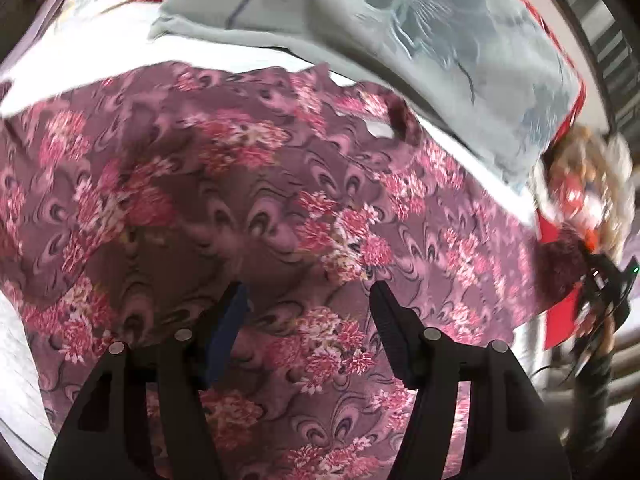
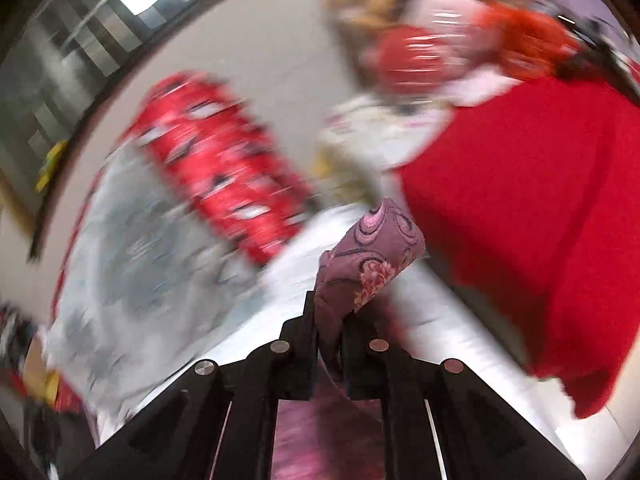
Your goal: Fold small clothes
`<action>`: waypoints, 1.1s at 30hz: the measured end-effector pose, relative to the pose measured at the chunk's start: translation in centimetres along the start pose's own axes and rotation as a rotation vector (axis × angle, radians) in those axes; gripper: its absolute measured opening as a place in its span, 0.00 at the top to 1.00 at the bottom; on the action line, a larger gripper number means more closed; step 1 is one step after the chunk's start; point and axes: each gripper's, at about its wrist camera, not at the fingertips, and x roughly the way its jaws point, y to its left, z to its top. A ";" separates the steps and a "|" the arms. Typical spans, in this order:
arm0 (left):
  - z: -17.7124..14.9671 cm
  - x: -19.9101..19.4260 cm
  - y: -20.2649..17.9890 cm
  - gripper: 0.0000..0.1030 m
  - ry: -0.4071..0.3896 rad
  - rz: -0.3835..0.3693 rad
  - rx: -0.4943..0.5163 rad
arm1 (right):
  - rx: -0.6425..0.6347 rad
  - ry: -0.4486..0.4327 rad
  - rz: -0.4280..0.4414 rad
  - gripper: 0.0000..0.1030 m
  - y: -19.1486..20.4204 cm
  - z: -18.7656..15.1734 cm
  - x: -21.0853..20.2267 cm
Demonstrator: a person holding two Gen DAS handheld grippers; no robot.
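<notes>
On the white bed (image 1: 92,64), the mauve floral garment (image 1: 248,184) lies spread, filling the centre. The left claw (image 1: 308,300) hovers spread over it, while the right claw (image 2: 330,312), at 4 o'clock, pinches its corner (image 2: 372,252), probably to carry a fold across.

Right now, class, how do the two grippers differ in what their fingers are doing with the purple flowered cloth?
The left gripper is open, its fingers spread wide above the flowered cloth; the right gripper is shut on a bunched edge of that cloth. The left gripper holds nothing, while cloth sticks up past the right one's fingertips. The left view is fairly sharp; the right view is streaked with blur. Both are black two-finger tools.
</notes>
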 end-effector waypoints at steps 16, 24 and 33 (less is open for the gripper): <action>0.0 -6.2 6.9 0.39 -0.028 -0.086 -0.039 | -0.428 0.360 0.258 0.91 28.1 -20.8 6.3; -0.4 -8.2 9.9 0.39 -0.061 -0.118 -0.102 | -0.501 0.527 0.337 0.74 34.8 -31.1 7.1; -1.0 -4.0 5.8 0.24 0.043 -0.142 -0.019 | -0.507 0.542 0.339 0.51 27.6 -30.7 0.2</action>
